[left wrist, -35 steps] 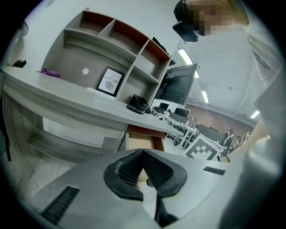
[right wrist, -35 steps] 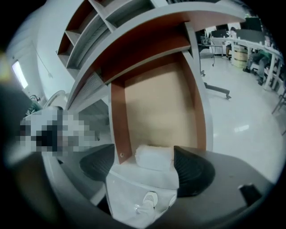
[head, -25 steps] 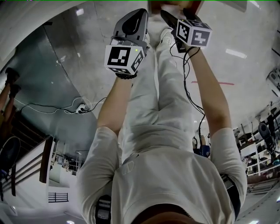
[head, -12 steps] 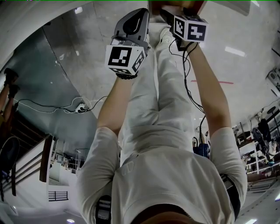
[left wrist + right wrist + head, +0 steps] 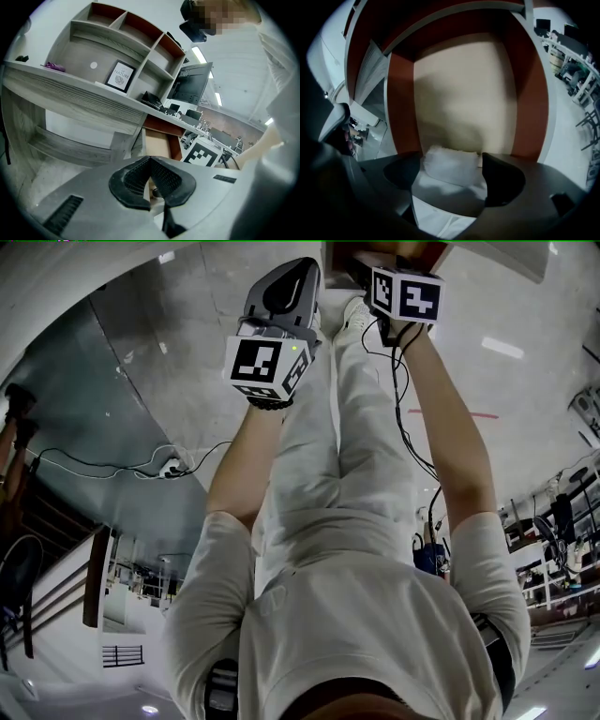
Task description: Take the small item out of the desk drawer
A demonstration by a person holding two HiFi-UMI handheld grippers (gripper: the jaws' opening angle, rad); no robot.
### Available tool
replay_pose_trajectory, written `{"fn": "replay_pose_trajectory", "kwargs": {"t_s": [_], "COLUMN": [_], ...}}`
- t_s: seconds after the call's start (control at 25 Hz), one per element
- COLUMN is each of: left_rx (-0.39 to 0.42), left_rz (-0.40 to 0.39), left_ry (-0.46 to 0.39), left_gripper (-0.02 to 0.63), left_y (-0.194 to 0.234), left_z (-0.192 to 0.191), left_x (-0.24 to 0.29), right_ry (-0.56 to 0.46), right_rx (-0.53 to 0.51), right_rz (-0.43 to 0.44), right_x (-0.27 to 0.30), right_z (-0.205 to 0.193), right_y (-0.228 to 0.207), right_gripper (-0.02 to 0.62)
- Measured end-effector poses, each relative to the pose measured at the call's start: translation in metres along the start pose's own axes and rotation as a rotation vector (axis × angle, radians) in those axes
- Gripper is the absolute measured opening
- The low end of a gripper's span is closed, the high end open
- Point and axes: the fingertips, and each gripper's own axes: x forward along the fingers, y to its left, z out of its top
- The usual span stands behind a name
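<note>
Right tool [image 5: 451,158] is reached into the open drawer [image 5: 401,103], jaws spread wide with the small white item [image 5: 450,165] sitting between them. The item looks soft, fluffy-edged, maybe a cloth or a pouch, can't tell which. It fills most of the gap and looks close to or touching both pads, but there's no visible squeeze, so I read this as not gripped yet. The item lies on the pale drawer floor near the front, between the red-brown side walls; nothing else is visible in the drawer. Left tool [image 5: 150,161] is held back out of the drawer, jaws closed tip to tip on nothing, facing the grey table [image 5: 70,98], with the pulled-out drawer seen beyond it. In the head view both tools are low in front of the standing person, the right one further forward, at the drawer. Progress: drawer already open, item located and bracketed, roughly halfway. Left to do, as I judge it: close the right jaws on the item, lift it clear of the drawer walls and bring it out. Soft item, so it may squash or slip in a shallow pinch.
</note>
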Motion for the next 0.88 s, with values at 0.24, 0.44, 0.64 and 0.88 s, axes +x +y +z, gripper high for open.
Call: {"fn": "replay_pose_trajectory", "kwargs": {"t_s": [0.24, 0.44, 0.64, 0.88], "left_rx": [-0.001, -0.003, -0.012, -0.014], "left_rz": [-0.007, 0.003, 0.010, 0.019], "left_ry": [0.009, 0.012, 0.017, 0.018], "left_gripper": [0.000, 0.000, 0.000, 0.000], "left_y": [-0.003, 0.002, 0.007, 0.008], "left_z": [-0.002, -0.005, -0.012, -0.016], "left_x": [-0.001, -0.004, -0.010, -0.014], "right_ry": [0.018, 0.052, 0.046, 0.054], "right_rx": [0.010, -0.040, -0.080, -0.079], "right_rz": [-0.043, -0.087, -0.150, -0.155], "right_x": [-0.001, 0.001, 0.002, 0.003], "right_z": [-0.002, -0.005, -0.008, -0.010], "right_y": [-0.006, -0.008, -0.011, -0.012], "right_gripper": [0.417, 0.414, 0.333, 0.293]}}
